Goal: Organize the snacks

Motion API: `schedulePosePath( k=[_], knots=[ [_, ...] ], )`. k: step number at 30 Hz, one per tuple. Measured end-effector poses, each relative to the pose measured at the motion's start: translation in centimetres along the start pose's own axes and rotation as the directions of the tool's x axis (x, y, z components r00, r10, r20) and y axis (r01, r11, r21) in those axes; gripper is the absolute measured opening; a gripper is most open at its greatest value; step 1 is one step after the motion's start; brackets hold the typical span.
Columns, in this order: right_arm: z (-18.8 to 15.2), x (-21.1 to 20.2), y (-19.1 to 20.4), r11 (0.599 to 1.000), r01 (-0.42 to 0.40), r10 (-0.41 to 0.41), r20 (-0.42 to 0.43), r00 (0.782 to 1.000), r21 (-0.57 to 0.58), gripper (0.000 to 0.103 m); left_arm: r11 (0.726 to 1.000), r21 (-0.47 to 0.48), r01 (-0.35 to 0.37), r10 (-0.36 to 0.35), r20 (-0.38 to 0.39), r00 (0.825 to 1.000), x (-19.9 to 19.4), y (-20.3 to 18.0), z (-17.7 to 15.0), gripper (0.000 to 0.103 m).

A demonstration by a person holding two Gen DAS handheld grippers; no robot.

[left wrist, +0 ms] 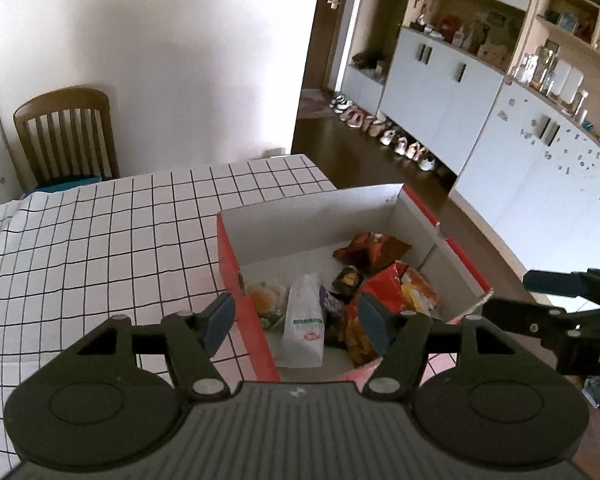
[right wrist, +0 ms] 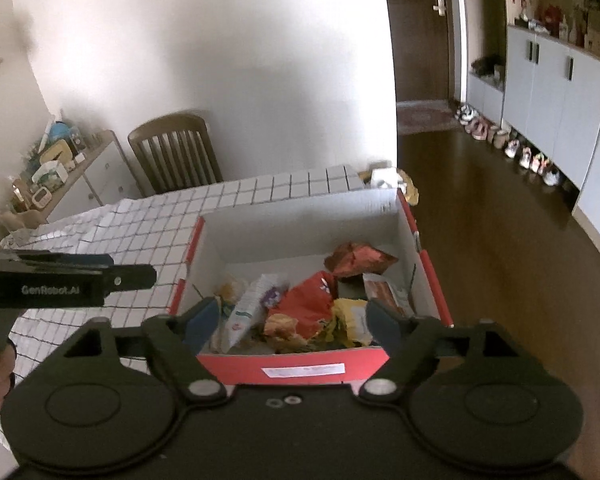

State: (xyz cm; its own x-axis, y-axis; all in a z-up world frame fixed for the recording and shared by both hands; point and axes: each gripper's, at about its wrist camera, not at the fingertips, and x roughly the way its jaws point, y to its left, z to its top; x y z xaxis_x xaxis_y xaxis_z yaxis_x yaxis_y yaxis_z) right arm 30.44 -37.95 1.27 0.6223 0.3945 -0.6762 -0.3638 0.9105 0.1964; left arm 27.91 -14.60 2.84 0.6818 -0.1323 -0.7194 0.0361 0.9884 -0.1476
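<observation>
Red box [right wrist: 300, 368] sits on the checked tablecloth [left wrist: 100, 240], snack packets [right wrist: 300, 308] piled inside. My left gripper [left wrist: 296, 322] hangs over its near-left corner, my right gripper [right wrist: 290, 322] over its near wall; both spread wide, holding nothing.

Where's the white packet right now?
The white packet lies inside the red box on the table, toward its left side, between a round bun-like snack and the red-orange bag; it shows in both wrist views.
</observation>
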Motion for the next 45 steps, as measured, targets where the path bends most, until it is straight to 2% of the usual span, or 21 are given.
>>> schedulePosePath(
  k=[5,11,12,13,14,19,25,30,35,45],
  knots=[
    [-0.6,-1.9,1.0,1.0,-0.001,0.002,0.063,0.998,-0.009,0.097,1.0,0.015,0.013,-0.014,0.02,1.0,-1.8,0.4,-1.2,0.084],
    [-1.4,-3.9,2.4,0.999,0.007,-0.001,0.135,0.991,-0.048,0.102,0.999,0.005,0.037,-0.037,0.043,0.998,-3.6,0.3,-2.5,0.085],
    [-1.5,-4.2,2.8,0.998,0.011,-0.003,0.148,0.989,-0.055,0.103,0.999,0.002,0.036,-0.036,0.051,0.998,-3.9,0.3,-2.7,0.088],
    [-1.7,-4.5,3.0,0.998,0.015,-0.005,0.163,0.987,-0.06,0.103,0.999,0.001,0.038,-0.038,0.057,0.998,-4.1,0.3,-2.9,0.098],
    [-1.9,-4.7,3.2,0.998,0.016,-0.005,0.173,0.985,-0.061,0.103,0.999,-0.002,0.039,-0.038,0.065,0.997,-4.4,0.3,-3.1,0.103],
    [-2.9,-5.4,3.2,0.999,0.009,-0.002,0.184,0.983,-0.037,0.103,0.999,0.012,0.048,-0.049,0.113,0.992,-5.9,-0.1,-4.0,0.103],
    [-4.3,-6.2,2.9,1.0,0.027,-0.026,0.224,0.974,-0.003,0.103,0.999,0.031,0.042,-0.045,0.113,0.993,-6.6,-0.7,-4.9,0.103],
    [-5.5,-7.0,2.7,1.0,-0.007,0.009,0.264,0.965,-0.006,0.103,0.999,0.017,0.029,-0.031,0.105,0.994,-6.5,-0.6,-5.6,0.103],
    [-6.1,-7.4,3.0,0.999,0.04,-0.034,0.289,0.957,-0.016,0.103,0.999,0.02,0.035,-0.037,0.1,0.994,-6.5,-0.7,-5.7,0.103],
    [-6.1,-7.0,3.2,0.997,0.065,-0.054,0.284,0.957,-0.028,0.103,0.999,0.039,0.032,-0.036,0.1,0.994,-6.1,-1.2,-5.6,0.103]
  ],
)
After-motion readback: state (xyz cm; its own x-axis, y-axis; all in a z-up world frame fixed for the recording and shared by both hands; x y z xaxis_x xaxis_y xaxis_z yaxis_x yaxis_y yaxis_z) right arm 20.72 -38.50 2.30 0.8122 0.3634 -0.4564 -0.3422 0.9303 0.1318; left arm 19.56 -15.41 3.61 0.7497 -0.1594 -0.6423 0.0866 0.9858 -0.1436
